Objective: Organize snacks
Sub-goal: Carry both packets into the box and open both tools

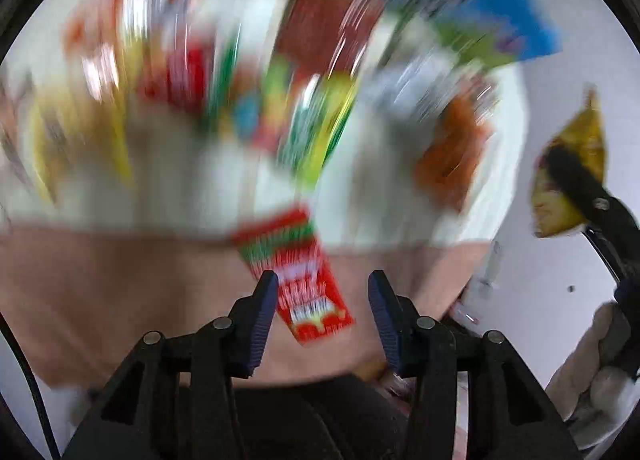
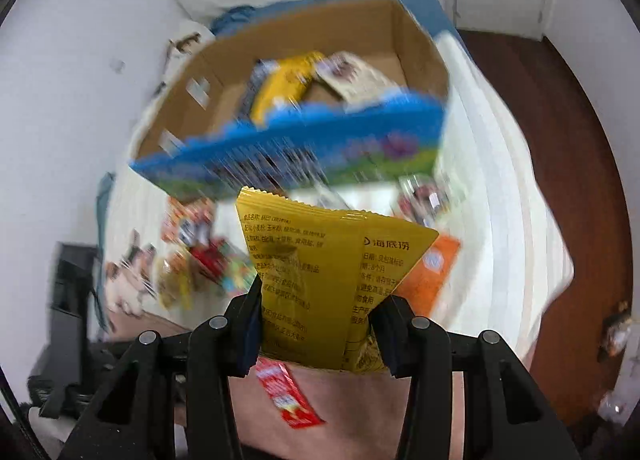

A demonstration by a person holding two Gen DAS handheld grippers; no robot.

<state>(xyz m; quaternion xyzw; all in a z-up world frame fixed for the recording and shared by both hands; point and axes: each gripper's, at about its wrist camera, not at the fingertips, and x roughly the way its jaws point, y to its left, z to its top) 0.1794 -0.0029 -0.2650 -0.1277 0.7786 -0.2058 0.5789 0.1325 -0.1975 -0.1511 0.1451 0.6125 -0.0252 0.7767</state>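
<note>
Left wrist view: left claw [image 1: 322, 296], fingers spread wide, nothing between them; a red snack packet [image 1: 310, 280] lies beyond and below the gap, overhanging the edge of the white bed cover [image 1: 168, 188] onto a pinkish sheet [image 1: 100, 292]. Assorted snack packets [image 1: 248, 100] strewn across the cover, heavily blurred, none identifiable. Far right: right claw [image 1: 576, 184] clamped on a yellow snack bag [image 1: 576, 164], held off the bed. Risk: with this much smear, a reach for the red packet would likely misjudge it and nudge it off the edge. Right wrist view: right claw [image 2: 318, 310] closed on the lower part of the yellow snack bag [image 2: 320, 264], film puckered at both pads, top standing free. Ahead, a cardboard box [image 2: 416, 44] with blue printed front, open, already containing a yellow bag [image 2: 280, 88] and a pale packet [image 2: 352, 76]. Risks: grip sits low on slack film, so the bag may slide out; its free top may catch the box's near wall and fall short among the loose snacks; squeezing may crush the contents.
</note>
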